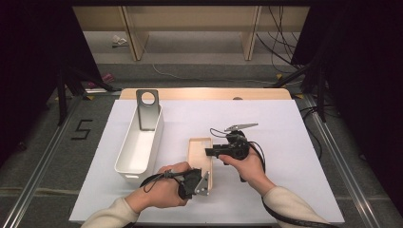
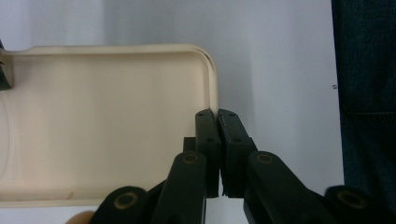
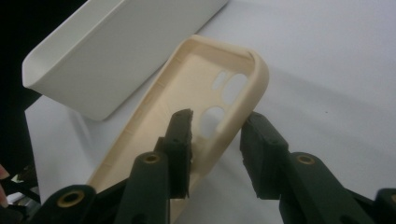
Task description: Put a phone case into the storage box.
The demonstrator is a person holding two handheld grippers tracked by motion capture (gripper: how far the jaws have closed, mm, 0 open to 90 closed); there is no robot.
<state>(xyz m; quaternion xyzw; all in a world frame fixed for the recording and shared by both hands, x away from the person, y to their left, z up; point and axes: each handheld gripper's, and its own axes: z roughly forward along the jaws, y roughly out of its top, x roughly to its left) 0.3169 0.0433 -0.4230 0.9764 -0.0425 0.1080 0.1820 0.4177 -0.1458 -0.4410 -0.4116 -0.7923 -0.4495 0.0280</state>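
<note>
High view: one beige phone case (image 1: 199, 159) lay on the white mat (image 1: 285, 142), just right of the one white bin (image 1: 139, 145). One grey bracket (image 1: 147, 110) stood in the bin's far end. Two grippers were in play. My left gripper (image 1: 198, 183) sat at the case's near end, my right gripper (image 1: 209, 152) at the case's right rim, about midway along.

Left gripper view: the jaws were pressed together on the case's (image 2: 102, 130) rim near a corner, one inside the shell and one outside. I read that as a pinch on the wall.

Right gripper view: the jaws straddled the case's (image 3: 196, 107) side wall close to the three camera cut-outs, one jaw inside, one outside. A gap showed at the outer jaw, so not yet pinching. The bin (image 3: 116, 51) lay just beyond the case.

Risk, my judgement: the wall is thin and springy. If the right jaws shut off-centre, the rim could buckle or pop out; pulling against the left pinch could twist the case or slip it free.
</note>
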